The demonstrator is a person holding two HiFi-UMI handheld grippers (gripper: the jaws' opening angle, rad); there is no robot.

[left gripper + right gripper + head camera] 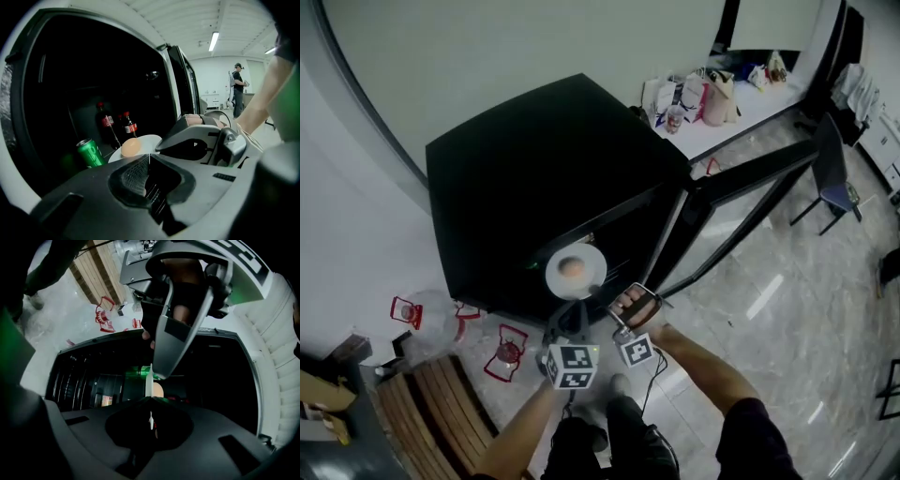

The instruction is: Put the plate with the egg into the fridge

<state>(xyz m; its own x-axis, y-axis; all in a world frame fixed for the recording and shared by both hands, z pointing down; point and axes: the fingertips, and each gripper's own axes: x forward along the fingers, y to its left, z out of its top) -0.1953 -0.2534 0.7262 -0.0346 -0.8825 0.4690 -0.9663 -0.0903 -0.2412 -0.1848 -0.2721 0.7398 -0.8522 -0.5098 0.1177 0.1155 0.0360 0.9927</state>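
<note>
A white plate [586, 264] carrying a brown egg [572, 268] hangs level at the mouth of the open black fridge [534, 178]. My left gripper [569, 314] is shut on the plate's near rim. My right gripper [623, 302] is shut on the rim at the plate's right side. In the left gripper view the plate [147, 140] and egg [131, 147] lie just past my left gripper [149, 157], with the right gripper's body [201, 140] beside them. The right gripper view shows the plate [150, 380] edge-on in my right gripper [151, 401], the egg [158, 390] behind it.
Inside the fridge stand a green can [90, 152] and two cola bottles [105, 123]. The fridge door [750, 192] swings open to the right. Red clips [506, 354] and wooden slats [431, 412] lie on the floor at the left. A person [238, 89] stands far off.
</note>
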